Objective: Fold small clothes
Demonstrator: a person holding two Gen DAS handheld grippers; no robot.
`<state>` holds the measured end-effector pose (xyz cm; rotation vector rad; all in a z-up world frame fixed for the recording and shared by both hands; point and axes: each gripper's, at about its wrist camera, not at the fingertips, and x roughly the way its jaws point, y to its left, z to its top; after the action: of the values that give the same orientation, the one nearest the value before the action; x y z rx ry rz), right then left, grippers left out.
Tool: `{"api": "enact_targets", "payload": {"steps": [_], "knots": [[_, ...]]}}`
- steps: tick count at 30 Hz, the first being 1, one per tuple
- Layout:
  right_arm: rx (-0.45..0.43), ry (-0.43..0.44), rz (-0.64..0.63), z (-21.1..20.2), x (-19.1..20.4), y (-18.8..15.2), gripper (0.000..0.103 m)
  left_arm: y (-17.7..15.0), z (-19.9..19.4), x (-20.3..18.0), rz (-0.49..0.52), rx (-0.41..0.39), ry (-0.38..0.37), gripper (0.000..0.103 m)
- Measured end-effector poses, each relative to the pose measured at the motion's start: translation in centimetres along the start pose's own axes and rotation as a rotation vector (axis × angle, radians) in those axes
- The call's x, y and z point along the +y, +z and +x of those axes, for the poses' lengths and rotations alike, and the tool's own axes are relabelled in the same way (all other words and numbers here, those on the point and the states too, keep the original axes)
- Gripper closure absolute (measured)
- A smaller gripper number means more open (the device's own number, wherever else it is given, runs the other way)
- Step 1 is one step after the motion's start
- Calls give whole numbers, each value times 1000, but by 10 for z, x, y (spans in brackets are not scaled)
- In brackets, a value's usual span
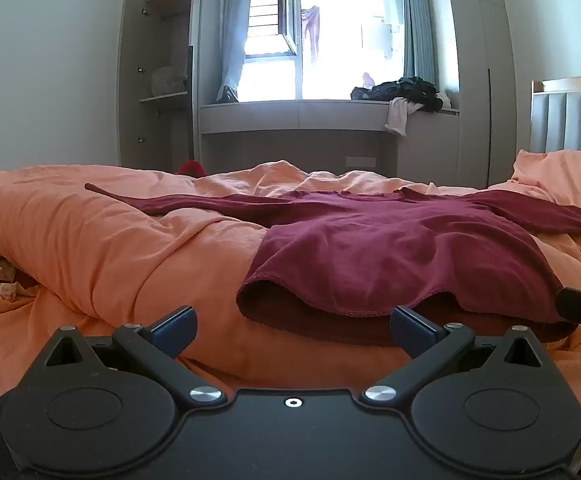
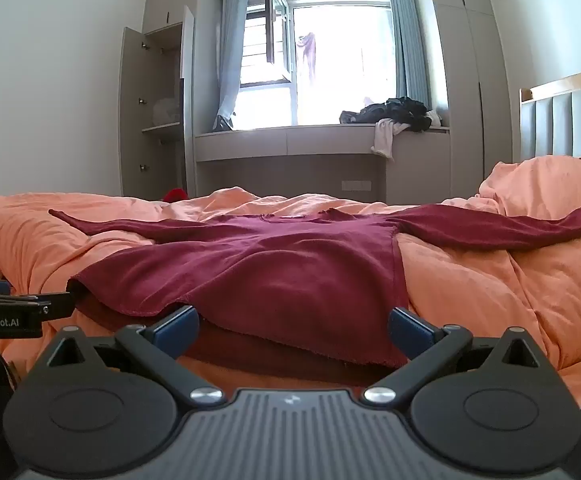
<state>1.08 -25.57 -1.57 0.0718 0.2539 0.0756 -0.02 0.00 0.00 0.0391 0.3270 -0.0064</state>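
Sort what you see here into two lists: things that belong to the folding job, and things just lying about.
For the job:
maroon long-sleeved top, spread flat
orange duvet under it
left gripper, open
right gripper, open

Lying about:
dark clothes pile on the window ledge
white garment hanging off it
open wardrobe

I find a home bedroom: a bed under an orange duvet (image 1: 90, 240), padded headboard (image 2: 562, 124) to its right, an open wardrobe (image 1: 158, 80) beyond it, and a curtained window (image 2: 330, 64) above a clothes-strewn window seat (image 1: 290, 114).
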Motion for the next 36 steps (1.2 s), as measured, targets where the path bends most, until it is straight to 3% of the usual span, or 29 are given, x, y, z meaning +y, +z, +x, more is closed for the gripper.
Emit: {"api": "enact_targets", "payload": {"steps": [36], "knots": [[-8, -7, 0, 0, -5, -1, 0, 2, -4, 2, -11, 0, 12, 0]]}}
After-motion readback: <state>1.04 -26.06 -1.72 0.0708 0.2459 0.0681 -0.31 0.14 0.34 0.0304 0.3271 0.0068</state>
